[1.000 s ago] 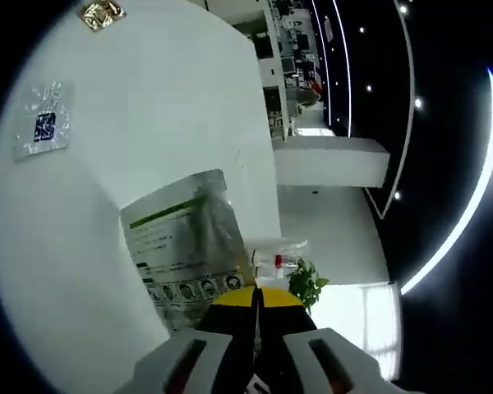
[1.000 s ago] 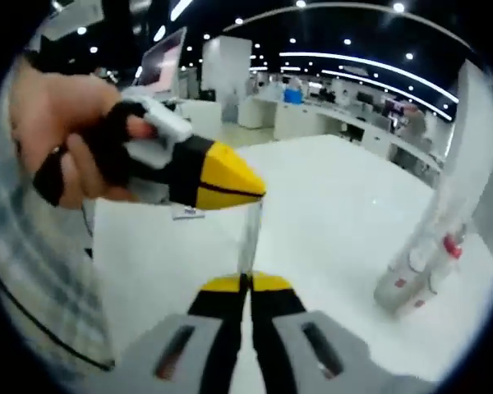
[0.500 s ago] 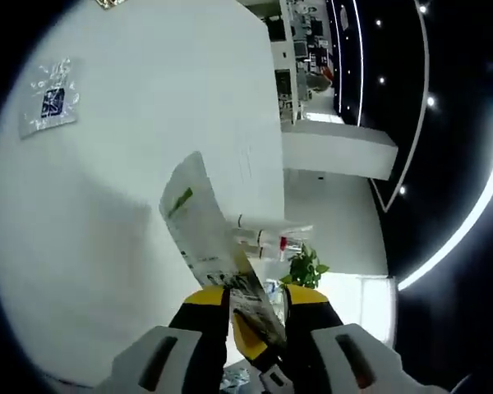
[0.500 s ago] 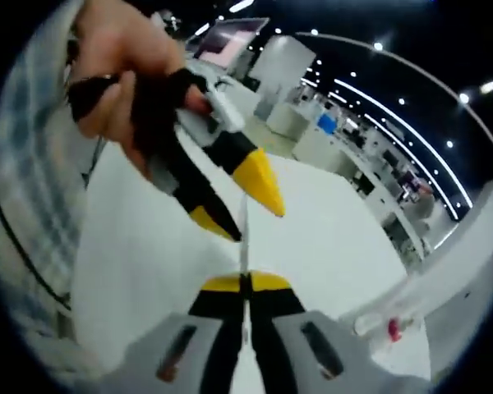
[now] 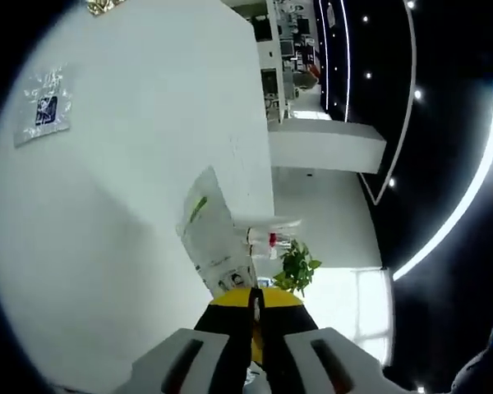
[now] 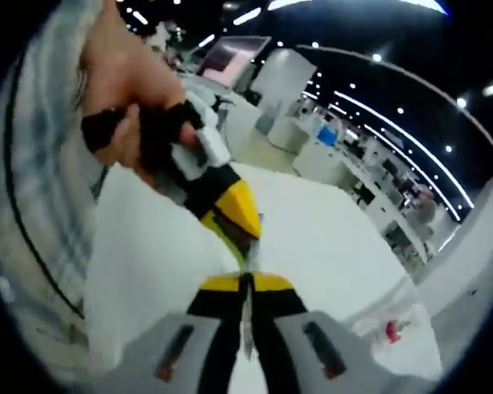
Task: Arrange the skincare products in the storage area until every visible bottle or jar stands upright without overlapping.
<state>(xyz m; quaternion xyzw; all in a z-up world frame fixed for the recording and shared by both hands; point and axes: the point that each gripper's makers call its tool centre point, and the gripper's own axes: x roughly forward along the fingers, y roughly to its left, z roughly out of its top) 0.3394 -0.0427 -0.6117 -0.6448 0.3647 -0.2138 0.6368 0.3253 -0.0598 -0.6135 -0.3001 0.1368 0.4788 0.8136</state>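
Note:
A flat pouch (image 5: 212, 238), pale with a green stripe and printed text, sticks up from my left gripper (image 5: 255, 302), which is shut on its lower end above the white table (image 5: 107, 213). In the right gripper view the same pouch (image 6: 249, 254) shows edge-on as a thin strip. My right gripper (image 6: 246, 283) is shut on it from below. The left gripper (image 6: 248, 230), held by a hand, pinches it from above. Clear bottles with red marks (image 5: 267, 238) lie near the table's edge, also seen as the bottles (image 6: 390, 327) at lower right.
A small clear packet with a dark label (image 5: 41, 115) and a gold packet (image 5: 103, 8) lie far off on the table. A green plant (image 5: 300, 267) stands beyond the table edge. The person's hand (image 6: 119, 98) and checked sleeve fill the left of the right gripper view.
My left gripper stood open around the pouch half a second ago and has closed on it. The pouch has turned more edge-on, and both views have shifted with the hands.

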